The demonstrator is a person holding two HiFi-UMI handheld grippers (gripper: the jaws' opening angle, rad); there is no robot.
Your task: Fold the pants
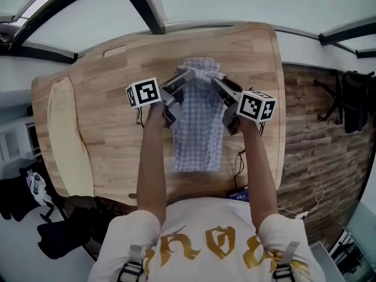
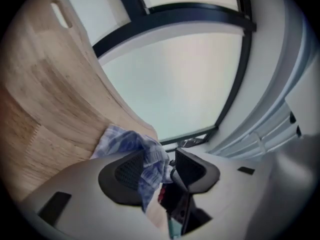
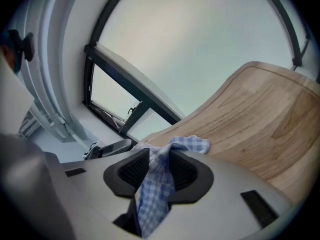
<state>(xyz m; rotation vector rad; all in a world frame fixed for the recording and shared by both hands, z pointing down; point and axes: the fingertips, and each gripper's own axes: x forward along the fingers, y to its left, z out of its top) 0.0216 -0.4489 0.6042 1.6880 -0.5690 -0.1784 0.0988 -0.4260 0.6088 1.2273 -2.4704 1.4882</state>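
Blue-and-white checked pants (image 1: 198, 128): lie folded in a narrow strip along the middle of the wooden table (image 1: 106, 137), bunch up at the far end. Hang there loose between the parted jaws of left gripper (image 2: 159, 168) and right gripper (image 3: 157, 170).

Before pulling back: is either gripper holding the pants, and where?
Left gripper: the pants lie loose, far edge between open fingers. Right gripper: that edge fills the gap; grip unclear.

Head view looks steeply down on the table (image 1: 106, 81) from above. Both gripper views sit low, close, facing the windows (image 2: 175, 74); all three share the pants (image 1: 197, 128).
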